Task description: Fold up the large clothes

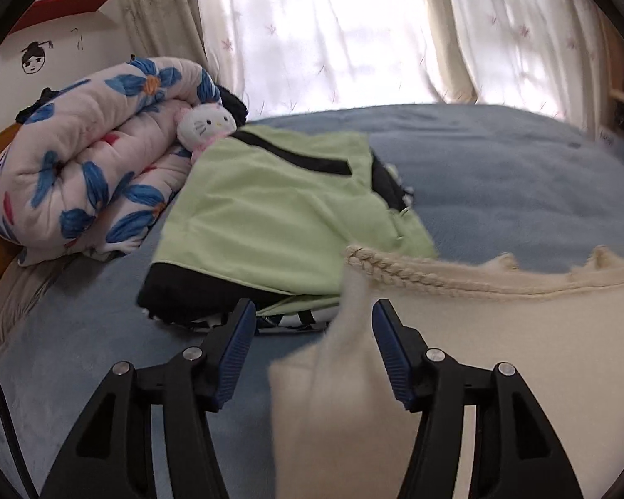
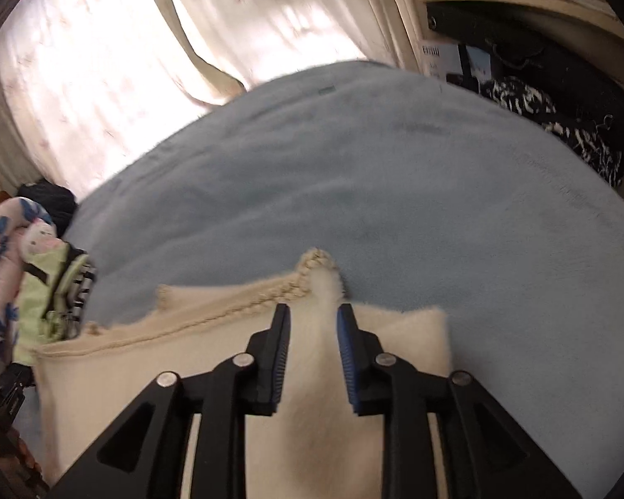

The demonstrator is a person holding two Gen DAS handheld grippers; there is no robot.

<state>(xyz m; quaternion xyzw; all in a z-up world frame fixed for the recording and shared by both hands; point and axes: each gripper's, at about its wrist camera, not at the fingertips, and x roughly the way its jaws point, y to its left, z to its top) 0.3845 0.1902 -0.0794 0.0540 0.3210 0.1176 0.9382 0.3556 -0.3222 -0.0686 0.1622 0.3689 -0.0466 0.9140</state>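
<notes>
A cream knit garment (image 1: 499,332) with a braided edge lies on the blue bed cover (image 1: 499,183). My left gripper (image 1: 314,312) is open, and the garment's left corner hangs between its fingers, against the right pad. In the right wrist view the same garment (image 2: 145,374) spreads to the left. My right gripper (image 2: 314,312) has its jaws partly apart with the garment's right corner bunched between them; the braided tip (image 2: 316,260) pokes out past the fingertips.
A folded light green and black garment (image 1: 270,216) lies ahead of the left gripper. A rolled flowered quilt (image 1: 83,158) with a white plush toy (image 1: 206,122) lies at the left. Curtains (image 1: 333,29) hang behind the bed. Shelves and dark clothes (image 2: 561,95) stand at the right.
</notes>
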